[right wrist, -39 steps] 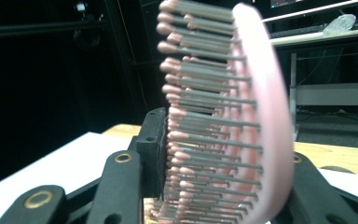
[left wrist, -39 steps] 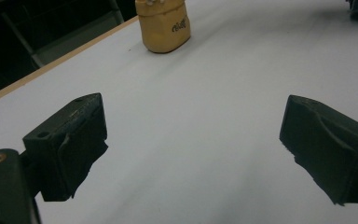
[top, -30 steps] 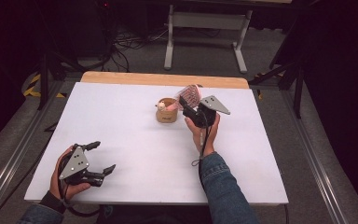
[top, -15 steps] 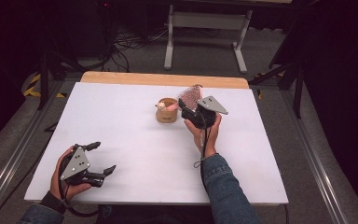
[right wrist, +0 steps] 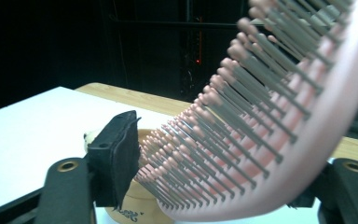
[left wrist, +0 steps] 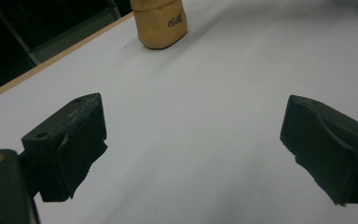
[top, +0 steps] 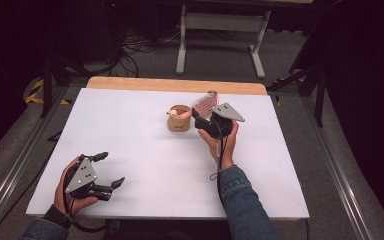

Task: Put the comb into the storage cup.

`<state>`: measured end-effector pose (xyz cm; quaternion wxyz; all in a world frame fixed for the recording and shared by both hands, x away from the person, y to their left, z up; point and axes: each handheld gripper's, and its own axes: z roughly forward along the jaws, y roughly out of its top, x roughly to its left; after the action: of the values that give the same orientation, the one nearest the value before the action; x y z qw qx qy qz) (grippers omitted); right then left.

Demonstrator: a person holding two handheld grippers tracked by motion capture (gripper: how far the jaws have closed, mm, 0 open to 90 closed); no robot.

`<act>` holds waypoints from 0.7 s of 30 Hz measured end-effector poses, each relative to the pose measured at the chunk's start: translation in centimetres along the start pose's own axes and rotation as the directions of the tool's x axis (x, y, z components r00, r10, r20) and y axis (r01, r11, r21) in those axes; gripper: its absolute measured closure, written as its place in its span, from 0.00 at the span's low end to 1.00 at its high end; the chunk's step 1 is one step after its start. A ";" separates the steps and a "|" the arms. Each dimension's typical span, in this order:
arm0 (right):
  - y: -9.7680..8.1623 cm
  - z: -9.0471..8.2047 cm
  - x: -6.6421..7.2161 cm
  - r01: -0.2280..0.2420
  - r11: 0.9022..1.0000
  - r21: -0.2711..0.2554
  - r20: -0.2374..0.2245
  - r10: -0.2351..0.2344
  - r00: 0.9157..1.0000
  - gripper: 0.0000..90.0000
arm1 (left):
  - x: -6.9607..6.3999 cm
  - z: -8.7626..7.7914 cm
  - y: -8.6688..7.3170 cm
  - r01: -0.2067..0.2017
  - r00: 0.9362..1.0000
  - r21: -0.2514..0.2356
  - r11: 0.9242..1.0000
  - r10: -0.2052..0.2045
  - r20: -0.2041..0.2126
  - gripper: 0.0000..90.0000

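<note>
the right gripper (top: 202,116) sits toward the far middle of the bench (top: 145,150), just to the right of a small tan cup (top: 179,118). its jaws have just been opening, and a pink hairbrush (top: 204,103) stands between them with its head tilted up and away. in the right gripper view the brush (right wrist: 270,116) leans across the frame, its pink-tipped bristles facing the left jaw; that pad looks about level with the bristle tips, and i cannot tell whether it touches them. the right jaw is hidden behind the back of the brush, so whether the brush is pressed there cannot be told either. the lower end of the brush appears to dip toward the cup (right wrist: 135,205), which stands right behind the jaws.

the cup holds a pale, rounded thing (top: 176,114) that lies across its rim; what it is cannot be made out.

the left gripper (top: 111,171) rests at the near left corner of the bench, well apart from the cup, held in the person's left hand (top: 72,195). its jaws stand wide apart with nothing between them. in the left gripper view the cup (left wrist: 161,23) shows far ahead on the white bench (left wrist: 205,116).
</note>
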<state>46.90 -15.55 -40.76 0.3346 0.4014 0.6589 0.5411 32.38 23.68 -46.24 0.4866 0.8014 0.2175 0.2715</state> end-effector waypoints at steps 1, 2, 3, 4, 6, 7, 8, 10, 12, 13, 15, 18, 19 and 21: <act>0.0 0.1 0.0 0.004 1.000 0.006 0.003 -0.004 1.000 0.34 | 0.0 0.0 0.0 -0.002 1.000 0.001 1.000 0.002 0.000 0.09; -0.1 0.1 0.0 0.006 1.000 0.012 0.007 -0.006 1.000 0.32 | 0.0 0.0 0.0 -0.002 1.000 0.001 1.000 0.002 0.000 0.09; -0.1 0.1 0.0 0.007 1.000 0.014 0.010 -0.007 1.000 0.32 | 0.0 0.0 0.0 0.000 1.000 0.001 1.000 0.000 0.000 0.09; -0.1 0.2 0.1 0.008 1.000 0.014 0.011 -0.008 1.000 0.31 | 0.0 0.0 0.0 0.001 1.000 0.000 1.000 -0.001 0.000 0.09; -0.1 0.2 0.1 0.008 1.000 0.013 0.009 -0.008 1.000 0.30 | 0.0 0.0 0.0 0.000 1.000 0.000 1.000 0.000 0.000 0.09; -0.1 0.2 0.1 0.010 1.000 0.018 0.013 -0.010 1.000 0.28 | 0.0 0.0 0.0 0.001 1.000 0.000 1.000 -0.001 0.000 0.09; -0.1 0.2 0.1 0.010 1.000 0.019 0.013 -0.010 1.000 0.28 | 0.0 0.0 0.0 0.001 1.000 0.000 1.000 -0.001 0.000 0.09; -0.1 0.3 0.1 0.011 1.000 0.020 0.015 -0.011 1.000 0.28 | 0.0 0.0 0.0 0.000 1.000 0.000 1.000 0.000 0.001 0.09; -0.1 0.3 0.2 0.013 1.000 0.023 0.015 -0.013 1.000 0.26 | 0.0 0.0 0.0 0.001 1.000 0.000 1.000 -0.001 0.000 0.09; -0.1 0.4 0.2 0.013 1.000 0.023 0.015 -0.013 1.000 0.25 | 0.0 0.0 0.0 0.002 1.000 -0.001 1.000 -0.002 -0.001 0.09; -0.2 0.4 0.2 0.011 1.000 0.028 0.024 -0.012 1.000 0.22 | 0.0 0.0 0.0 0.002 1.000 0.000 1.000 -0.002 -0.001 0.09; -0.2 0.5 0.3 0.016 0.999 0.036 0.031 -0.017 0.999 0.19 | 0.0 0.0 0.0 0.002 1.000 -0.001 1.000 -0.002 -0.001 0.09; -0.2 0.5 0.3 0.016 0.999 0.036 0.031 -0.017 0.999 0.19 | 0.0 0.0 0.0 0.002 1.000 -0.001 1.000 -0.002 -0.002 0.09; -0.2 0.6 0.3 0.024 0.999 0.040 0.033 -0.026 0.999 0.18 | 0.0 0.0 0.0 0.002 1.000 -0.001 1.000 -0.002 0.000 0.09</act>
<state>47.21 -15.01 -41.02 0.3442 0.4085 0.6688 0.5170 32.37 23.70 -46.24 0.4874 0.8008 0.2183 0.2712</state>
